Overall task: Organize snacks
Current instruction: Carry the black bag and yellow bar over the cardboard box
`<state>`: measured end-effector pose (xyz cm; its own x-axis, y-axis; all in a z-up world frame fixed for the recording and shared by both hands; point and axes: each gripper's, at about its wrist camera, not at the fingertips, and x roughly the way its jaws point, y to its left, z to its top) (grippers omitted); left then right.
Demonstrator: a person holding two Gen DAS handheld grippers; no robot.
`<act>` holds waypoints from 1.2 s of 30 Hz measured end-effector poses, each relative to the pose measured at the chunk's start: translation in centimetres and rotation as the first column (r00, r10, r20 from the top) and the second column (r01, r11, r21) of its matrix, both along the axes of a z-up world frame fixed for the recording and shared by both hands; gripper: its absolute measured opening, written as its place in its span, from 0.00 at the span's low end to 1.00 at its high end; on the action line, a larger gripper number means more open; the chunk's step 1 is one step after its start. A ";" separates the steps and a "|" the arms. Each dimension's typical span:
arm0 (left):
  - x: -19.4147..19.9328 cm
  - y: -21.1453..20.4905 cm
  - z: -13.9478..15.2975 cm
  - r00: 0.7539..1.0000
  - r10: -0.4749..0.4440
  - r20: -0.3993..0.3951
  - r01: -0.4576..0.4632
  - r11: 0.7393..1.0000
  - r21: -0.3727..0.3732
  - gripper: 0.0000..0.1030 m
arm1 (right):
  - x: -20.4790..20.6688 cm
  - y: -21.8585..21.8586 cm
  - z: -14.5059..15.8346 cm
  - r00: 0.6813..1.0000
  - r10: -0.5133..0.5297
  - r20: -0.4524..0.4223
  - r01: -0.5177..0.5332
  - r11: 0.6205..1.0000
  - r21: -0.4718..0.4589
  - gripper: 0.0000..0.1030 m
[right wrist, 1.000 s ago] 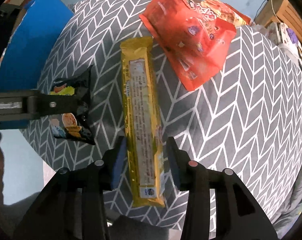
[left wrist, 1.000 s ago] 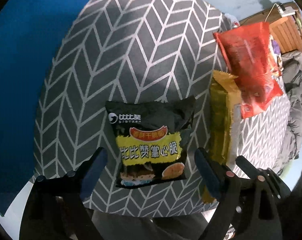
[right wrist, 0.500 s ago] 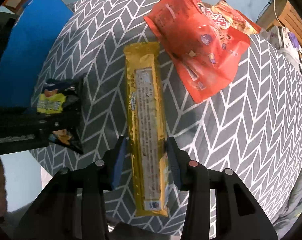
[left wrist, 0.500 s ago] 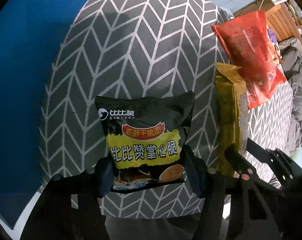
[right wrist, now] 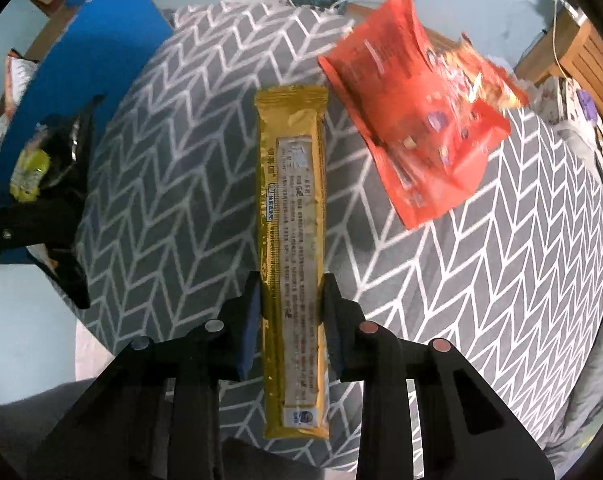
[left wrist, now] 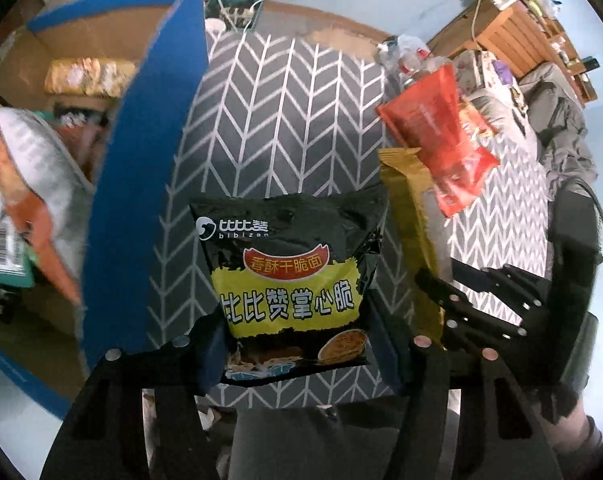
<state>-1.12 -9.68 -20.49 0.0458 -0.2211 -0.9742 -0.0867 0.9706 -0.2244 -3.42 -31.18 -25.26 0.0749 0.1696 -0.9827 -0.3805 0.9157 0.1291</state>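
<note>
Snacks are sitting partly sorted, going by what shows. In the left wrist view a blue box (left wrist: 141, 152) beside the table (left wrist: 301, 112) is already holding several packets: a yellowish one (left wrist: 89, 76) near its back wall and a silver-and-orange bag (left wrist: 25, 184) closer to the camera, so some of the job looks done.

Two more items are being handled now. The left tongs (left wrist: 297, 356) are closing on the lower end of a black noodle bag (left wrist: 289, 276), blue pads pressing its two sides; the bag is hanging in front of the table's near edge and appears lifted clear, though contact with the cloth underneath is hard to rule out. The right tongs (right wrist: 289, 316) are gripping a long gold pack (right wrist: 293, 240) across its width, narrowed until both pads are touching its edges. Whether that pack is resting on the table or raised just above it, I cannot tell.

Left on the table is a red bag (right wrist: 417, 128) at the far side, with an orange packet (right wrist: 493, 88) peeking from behind it; neither is being touched.

My judgement: roughly the middle of the task, with two packs in grip and heading for the box, and at least two waiting.
</note>
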 end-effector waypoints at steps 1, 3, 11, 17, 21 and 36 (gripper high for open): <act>0.1 0.2 0.6 1.000 -0.002 0.009 0.002 1.000 -0.003 0.61 | 0.3 0.2 0.6 1.000 0.003 0.003 -0.003 1.000 0.005 0.26; 0.1 0.4 1.7 1.000 -0.009 0.030 0.009 1.000 0.001 0.61 | 0.6 0.4 1.6 1.000 0.006 0.009 -0.006 1.000 0.013 0.26; 0.1 2.7 4.2 0.996 0.008 0.087 -0.010 1.000 0.012 0.61 | 1.8 2.9 6.2 0.998 0.043 0.043 -0.045 0.998 0.043 0.26; -0.6 5.7 4.8 0.993 0.055 0.104 -0.058 0.998 0.023 0.61 | 3.3 5.8 7.6 0.994 0.089 0.062 -0.092 0.994 0.055 0.26; -1.1 7.9 5.3 0.989 0.096 0.109 -0.100 0.995 0.025 0.61 | 4.7 8.4 8.8 0.987 0.141 0.074 -0.146 0.986 0.075 0.26; -2.4 16.0 6.8 0.958 0.253 0.139 -0.260 0.965 0.036 0.61 | 8.4 18.2 12.1 0.952 0.274 0.135 -0.290 0.949 0.123 0.26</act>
